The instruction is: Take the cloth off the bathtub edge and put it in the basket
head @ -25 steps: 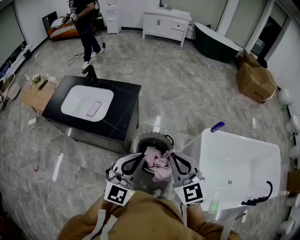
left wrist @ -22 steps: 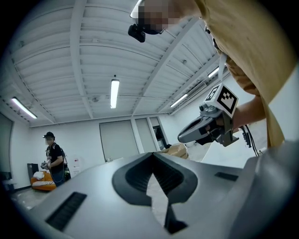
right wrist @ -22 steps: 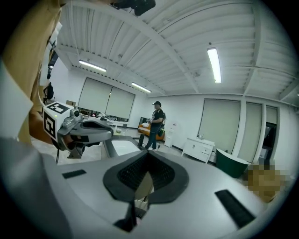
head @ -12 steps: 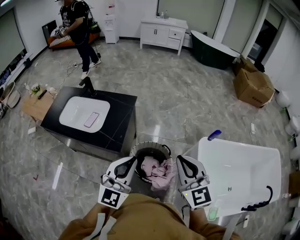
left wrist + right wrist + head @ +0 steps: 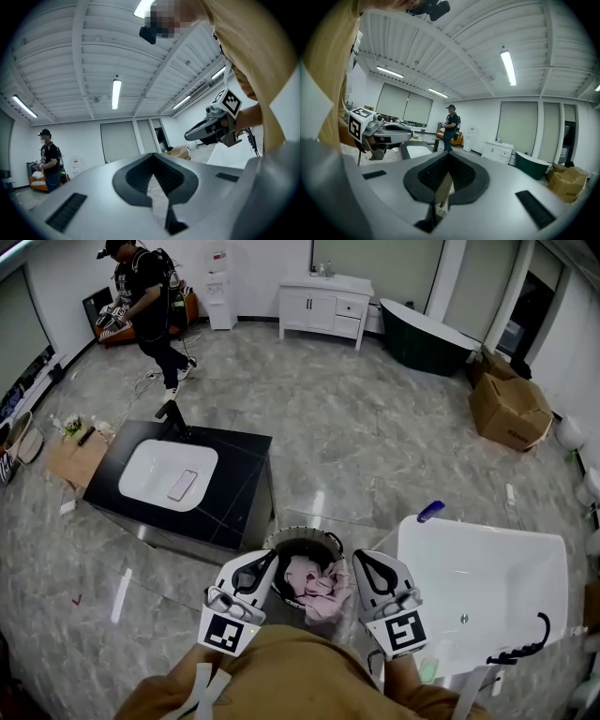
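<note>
The pink cloth (image 5: 314,579) lies crumpled in the round dark basket (image 5: 298,538), one fold hanging over its near rim. The white bathtub (image 5: 409,542) stands just right of the basket. My left gripper (image 5: 263,561) hovers at the basket's left rim and my right gripper (image 5: 362,562) at its right rim, level with each other. Both are shut with nothing between the jaws, and neither touches the cloth. The left gripper (image 5: 152,156) points up and sees the right gripper (image 5: 206,131) beside it. In its own view the right gripper (image 5: 449,154) has the left gripper (image 5: 389,131) to its left.
A black vanity island (image 5: 234,493) with a white sink and a phone stands left of the basket. A blue bottle (image 5: 430,510) sits on the tub's far corner, a black shower handset (image 5: 520,641) on its right rim. A person (image 5: 141,310) walks far back; cabinet, dark tub and cardboard boxes behind.
Both grippers have drawn back a little from the basket toward me and stayed shut. The cloth stays in the basket. The person at the back has walked further left.
</note>
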Demonstrator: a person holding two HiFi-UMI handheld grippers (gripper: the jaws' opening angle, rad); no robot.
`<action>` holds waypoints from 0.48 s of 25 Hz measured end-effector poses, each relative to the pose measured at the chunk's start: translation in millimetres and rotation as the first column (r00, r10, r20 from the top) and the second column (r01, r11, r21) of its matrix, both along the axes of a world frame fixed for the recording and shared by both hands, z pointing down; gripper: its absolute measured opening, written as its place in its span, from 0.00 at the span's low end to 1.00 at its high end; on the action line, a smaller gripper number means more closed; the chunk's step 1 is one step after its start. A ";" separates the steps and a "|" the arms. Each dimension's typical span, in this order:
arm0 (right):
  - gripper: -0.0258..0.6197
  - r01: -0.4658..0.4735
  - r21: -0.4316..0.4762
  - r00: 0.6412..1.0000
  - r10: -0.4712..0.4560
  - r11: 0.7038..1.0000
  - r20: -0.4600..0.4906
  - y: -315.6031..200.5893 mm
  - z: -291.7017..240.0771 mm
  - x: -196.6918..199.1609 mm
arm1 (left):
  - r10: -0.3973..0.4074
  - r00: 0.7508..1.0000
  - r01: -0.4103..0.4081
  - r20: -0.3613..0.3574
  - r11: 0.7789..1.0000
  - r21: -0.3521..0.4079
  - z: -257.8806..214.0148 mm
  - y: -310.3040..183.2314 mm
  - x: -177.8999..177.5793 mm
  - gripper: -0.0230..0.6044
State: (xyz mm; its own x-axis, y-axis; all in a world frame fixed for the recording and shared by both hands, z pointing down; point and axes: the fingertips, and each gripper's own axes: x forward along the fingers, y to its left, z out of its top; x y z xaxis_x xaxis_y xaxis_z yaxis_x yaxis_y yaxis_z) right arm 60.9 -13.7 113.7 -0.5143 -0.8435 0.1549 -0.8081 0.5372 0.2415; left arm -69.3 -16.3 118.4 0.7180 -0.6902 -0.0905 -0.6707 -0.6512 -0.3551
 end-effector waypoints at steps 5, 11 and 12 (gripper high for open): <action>0.05 0.016 0.011 1.000 -0.016 1.000 -0.004 -5.9 -7.1 -1.0 | -0.005 1.000 0.005 0.008 1.000 0.009 -3.9 -3.4 -1.8 0.05; 0.05 0.015 0.016 1.000 -0.015 1.000 -0.005 -11.3 -14.5 2.3 | -0.022 1.000 0.022 0.017 1.000 0.012 -7.4 -8.3 -10.0 0.05; 0.05 0.015 0.017 1.000 -0.015 1.000 -0.004 -11.6 -15.2 2.6 | -0.027 1.000 0.027 0.011 1.000 0.009 -7.9 -9.2 -11.3 0.05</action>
